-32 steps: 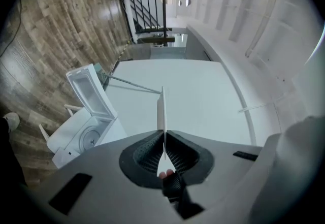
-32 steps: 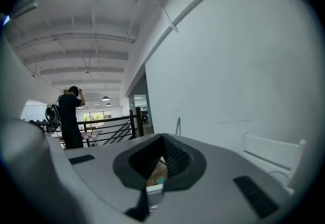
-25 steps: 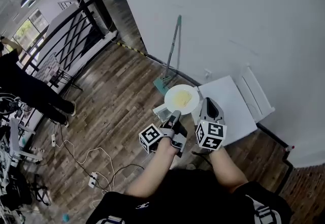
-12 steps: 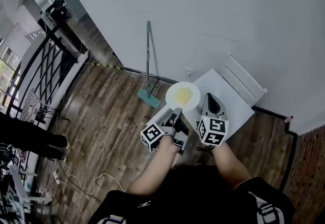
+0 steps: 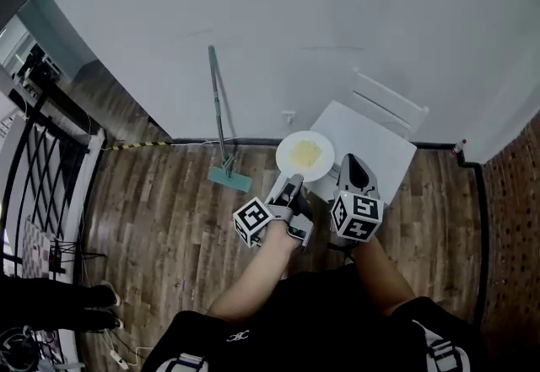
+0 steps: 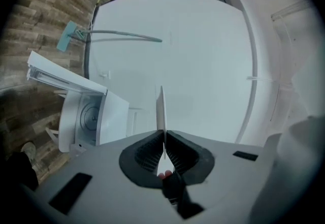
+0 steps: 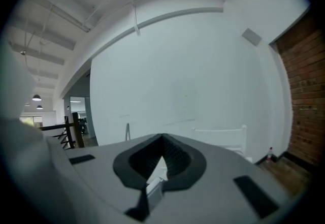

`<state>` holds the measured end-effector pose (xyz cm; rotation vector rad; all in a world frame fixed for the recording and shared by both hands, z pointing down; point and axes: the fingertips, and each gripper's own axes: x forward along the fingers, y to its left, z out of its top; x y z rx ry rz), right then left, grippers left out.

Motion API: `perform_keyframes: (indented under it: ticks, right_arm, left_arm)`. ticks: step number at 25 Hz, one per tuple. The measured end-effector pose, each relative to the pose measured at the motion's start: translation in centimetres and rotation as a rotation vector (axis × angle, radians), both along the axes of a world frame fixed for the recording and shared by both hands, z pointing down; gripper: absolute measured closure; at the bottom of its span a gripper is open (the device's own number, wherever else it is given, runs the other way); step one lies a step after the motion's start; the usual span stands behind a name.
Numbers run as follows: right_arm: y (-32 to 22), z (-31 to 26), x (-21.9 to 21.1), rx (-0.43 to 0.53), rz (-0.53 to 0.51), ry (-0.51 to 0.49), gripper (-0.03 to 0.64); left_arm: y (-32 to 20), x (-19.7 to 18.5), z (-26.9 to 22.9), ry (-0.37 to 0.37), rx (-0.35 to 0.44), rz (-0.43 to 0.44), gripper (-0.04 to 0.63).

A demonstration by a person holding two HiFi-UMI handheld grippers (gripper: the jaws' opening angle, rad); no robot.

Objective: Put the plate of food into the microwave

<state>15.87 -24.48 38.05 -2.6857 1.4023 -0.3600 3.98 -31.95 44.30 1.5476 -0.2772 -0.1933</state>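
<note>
Just short of the open microwave (image 6: 86, 116): your left gripper (image 5: 294, 185) fingers pinch the plate (image 5: 305, 155) rim, food on top, held in the air. Right gripper (image 5: 350, 162) fingers closed, empty. Plate not yet inside.

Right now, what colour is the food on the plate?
Yellow food, on a white plate; head view.

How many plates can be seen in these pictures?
1. The plate with yellow food is gripped at its rim by the left tool, close to the white microwave. No other shows; the microwave's inside is partly hidden.
</note>
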Motion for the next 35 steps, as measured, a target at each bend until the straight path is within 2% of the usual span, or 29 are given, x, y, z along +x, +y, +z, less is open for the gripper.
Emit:
perform_keyframes:
  ticks: [4,8,11,15,18,24,29,32,35]
  right_arm:
    - [2.2,0.6,-1.3,-0.022,0.124,-0.001,0.611]
    - [6.2,0.9,-2.4,-0.02,0.248,-0.012,0.611]
    - [8.4,1.4,-4.1,-0.019,0.313,-0.026,0.611]
    - [12.6,4.1,-8.3,-0.033,0.367,-0.054,0.611]
    - [13.8,5.9,-9.5,-0.067,0.371,-0.071,0.611]
    - [13.9,9.0,-8.6,-0.116,0.324,-0.078,0.611]
    - [11.7,12.9,-6.1,-0.178,0.205,-0.061,0.611]
    - [10.1,15.7,-4.2,-0.174,0.17,-0.047,0.611]
    - [8.3,19.0,-2.7,-0.153,0.142,-0.011,0.611]
  left_arm:
    - [0.2,-0.1,1.2,-0.011,-0.02,0.115,0.581]
    - [2.6,0.0,1.7,-0.01,-0.021,0.238,0.581]
    - [3.9,0.0,2.2,-0.004,-0.023,0.309,0.581]
    - [7.6,-2.0,3.7,0.002,-0.027,0.378,0.581]
    - [9.2,-2.9,5.1,0.012,-0.056,0.385,0.581]
    - [10.9,-3.1,11.0,-0.034,-0.054,0.376,0.581]
    - [10.8,-1.1,16.2,-0.023,-0.095,0.312,0.581]
    - [10.1,0.5,19.5,-0.016,-0.128,0.287,0.581]
    - [8.2,2.5,24.1,0.006,-0.114,0.249,0.581]
